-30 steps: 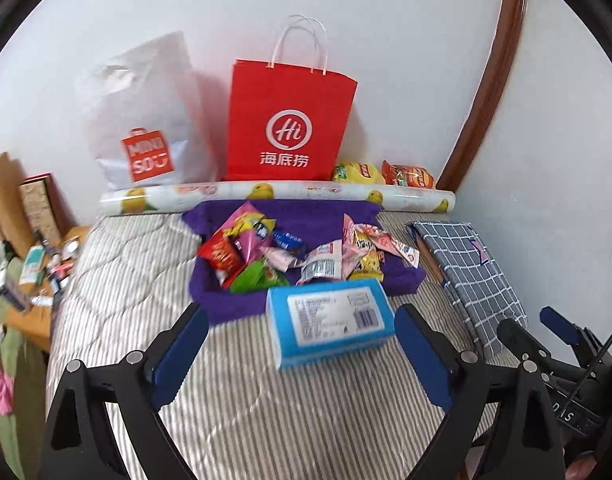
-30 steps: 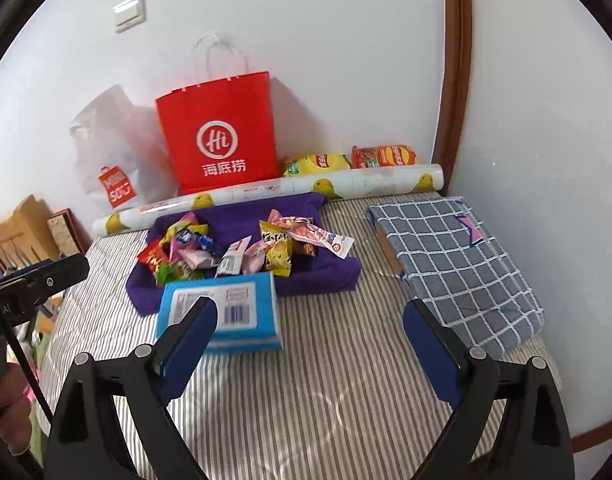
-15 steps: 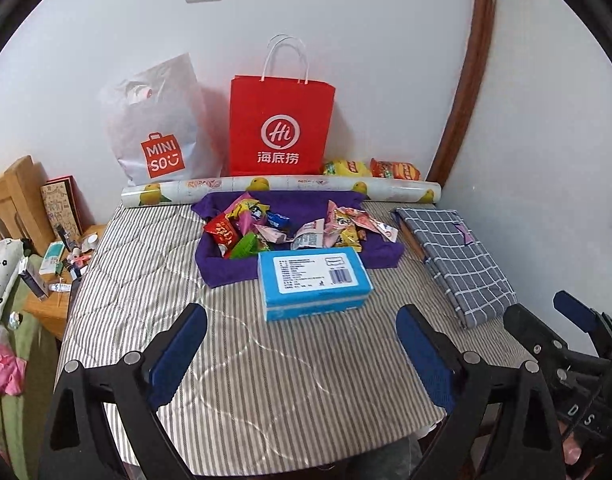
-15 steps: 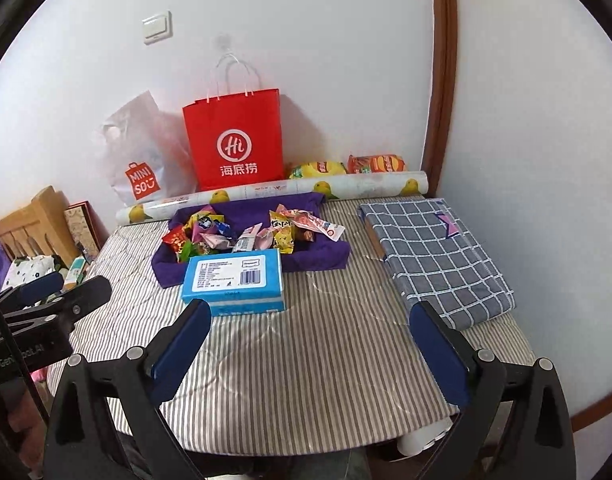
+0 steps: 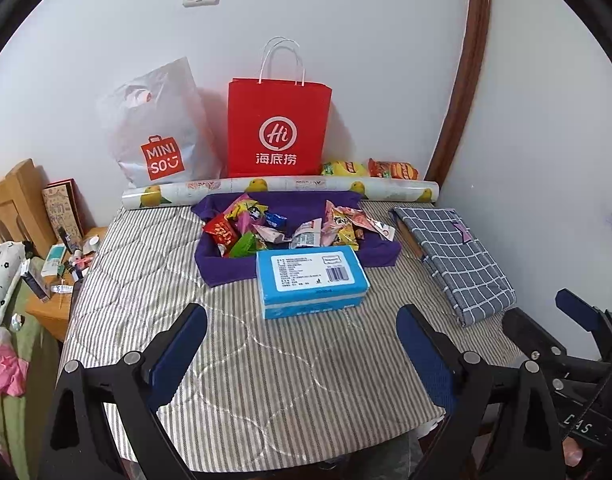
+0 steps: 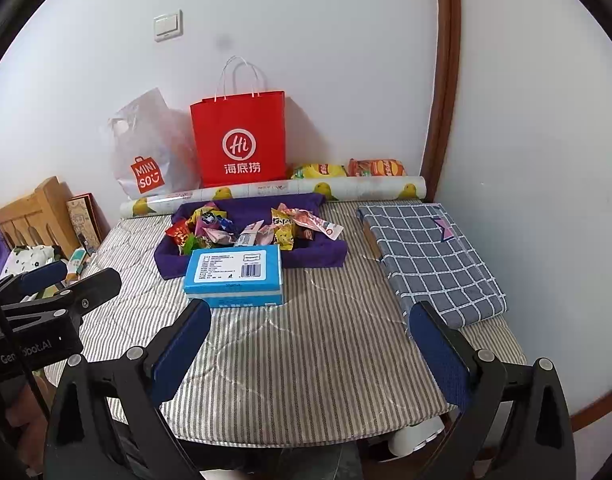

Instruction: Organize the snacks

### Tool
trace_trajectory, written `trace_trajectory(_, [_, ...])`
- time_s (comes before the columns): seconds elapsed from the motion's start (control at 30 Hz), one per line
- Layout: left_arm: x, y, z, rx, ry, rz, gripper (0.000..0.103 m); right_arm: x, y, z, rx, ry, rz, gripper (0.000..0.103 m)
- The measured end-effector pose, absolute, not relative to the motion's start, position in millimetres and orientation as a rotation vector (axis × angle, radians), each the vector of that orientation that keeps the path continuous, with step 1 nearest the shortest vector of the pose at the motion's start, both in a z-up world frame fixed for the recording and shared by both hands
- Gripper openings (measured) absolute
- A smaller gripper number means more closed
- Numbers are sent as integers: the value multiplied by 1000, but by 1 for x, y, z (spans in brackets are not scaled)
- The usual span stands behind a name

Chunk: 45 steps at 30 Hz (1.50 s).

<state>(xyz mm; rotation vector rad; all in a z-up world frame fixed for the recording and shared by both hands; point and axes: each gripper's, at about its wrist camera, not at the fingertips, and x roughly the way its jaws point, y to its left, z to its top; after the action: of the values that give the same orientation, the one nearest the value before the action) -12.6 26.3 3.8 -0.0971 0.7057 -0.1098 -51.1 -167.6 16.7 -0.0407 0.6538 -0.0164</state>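
1. Both tools hang back at the near edge of the striped padded table [image 5: 266,380]. The left gripper [image 5: 302,344] has its blue pads spread wide, nothing between them. The right gripper [image 6: 309,340] is the same, wide apart and empty.

2. The snack packets [image 5: 290,228] sit heaped in the purple cloth tray [image 5: 222,268] at the far middle of the table. Two chip bags [image 5: 369,169] lie farther back, behind the printed paper roll [image 5: 282,190] against the wall.

3. Whether that heap is waiting to be sorted or is the gathered result, this view can't settle.

4. Handling judgement: the packets look feather-light, crinkly foil and plastic, likely slick and puffy. Pinch one by a flat crimped end seam, not the belly, or it may squirt out or crush what's inside.

5. The tray looks soft and floppy-walled, plush fabric. I'd expect it to sag if lifted by one wall.

6. The blue box [image 5: 310,280] sits just in front of the tray, touching or nearly so. Crisp rectangular carton, white label on top, stiff and easy to grip across its short sides.

7. Far back stand the red paper bag [image 5: 280,128] and a glossy white plastic bag [image 5: 158,128]. To the right, a folded checked cloth [image 5: 457,256] lies flat.
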Motion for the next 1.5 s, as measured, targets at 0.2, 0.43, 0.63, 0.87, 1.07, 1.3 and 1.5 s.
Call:
trace_trajectory(0.2, [-6, 34, 2, -106, 707, -93, 96, -45, -165, 21, -29, 631, -5, 99])
trace_trajectory(0.43, [0, 35, -5, -84, 713, -107, 96, -40, -168, 25, 0, 607, 6, 99])
trace_trajectory(0.63, [4, 42, -9, -101, 712, -123, 96, -36, -168, 23, 9, 605, -3, 99])
trace_trajectory(0.87, [7, 49, -13, -108, 713, -126, 96, -30, -163, 15, -22, 621, -16, 99])
trace_trajectory(1.07, [10, 51, -15, -99, 714, -124, 96, -24, -159, 10, -24, 632, -23, 99])
trace_trajectory(1.3, [11, 52, -16, -102, 717, -129, 96, -22, -158, 9, -20, 632, -22, 99])
trace_trajectory(1.5, [12, 51, -18, -96, 722, -130, 96, -22, -159, 9, -11, 633, -24, 99])
